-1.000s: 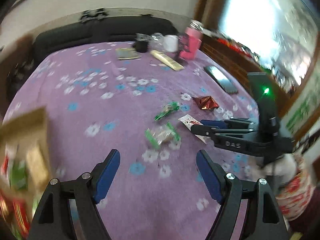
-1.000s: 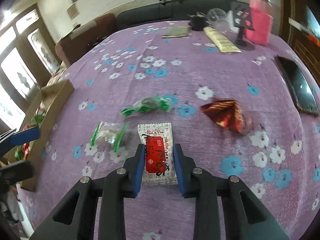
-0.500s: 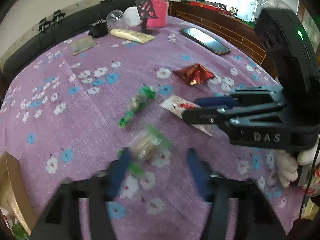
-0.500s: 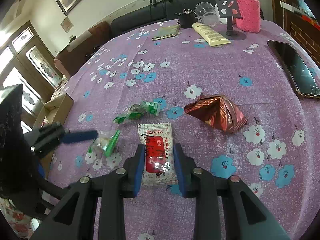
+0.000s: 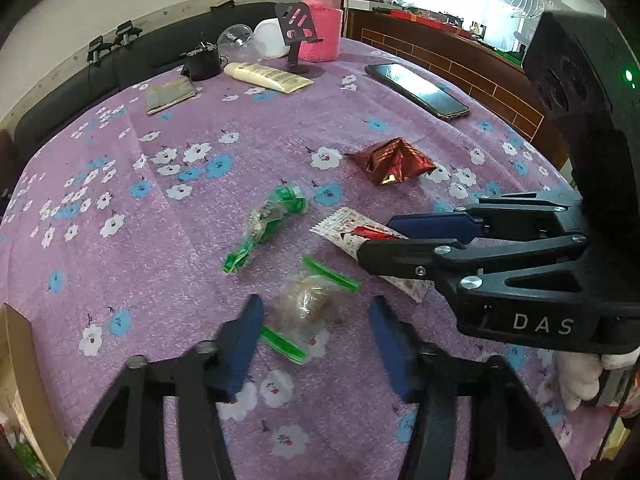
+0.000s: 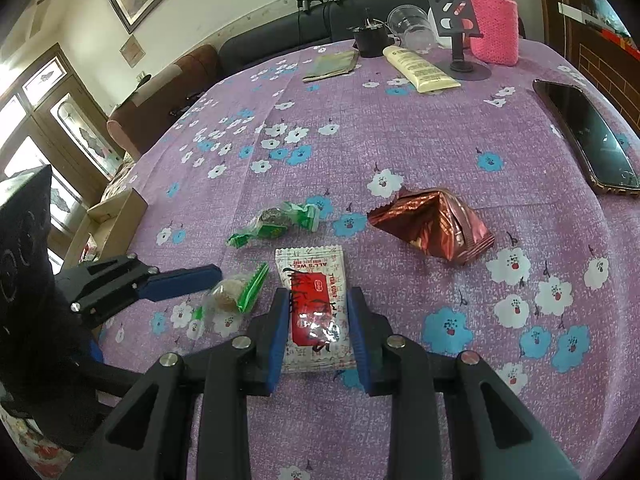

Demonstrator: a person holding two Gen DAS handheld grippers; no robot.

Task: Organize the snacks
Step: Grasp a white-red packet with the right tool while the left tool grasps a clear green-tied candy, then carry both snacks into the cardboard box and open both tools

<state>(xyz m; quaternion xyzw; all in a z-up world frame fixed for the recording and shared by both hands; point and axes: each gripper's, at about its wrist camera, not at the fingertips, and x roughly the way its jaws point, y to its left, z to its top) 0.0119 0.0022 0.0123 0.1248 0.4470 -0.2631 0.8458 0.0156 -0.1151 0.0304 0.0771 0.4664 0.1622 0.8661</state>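
Pickup step — left tongs (image 5: 314, 334) gaped open around the clear green-ended candy (image 5: 310, 304); right tongs (image 6: 318, 322) bracketed the white-red sachet (image 6: 314, 312), grip uncertain. Next, probably: close, lift.

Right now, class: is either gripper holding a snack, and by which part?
The right gripper straddles the white-and-red packet's long side edges; whether it pinches cannot be told. The left gripper is open around the clear green-ended candy, not gripping.

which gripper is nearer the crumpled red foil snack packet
Right. The right gripper lies beside the crumpled red foil snack packet; the left gripper is farther back.
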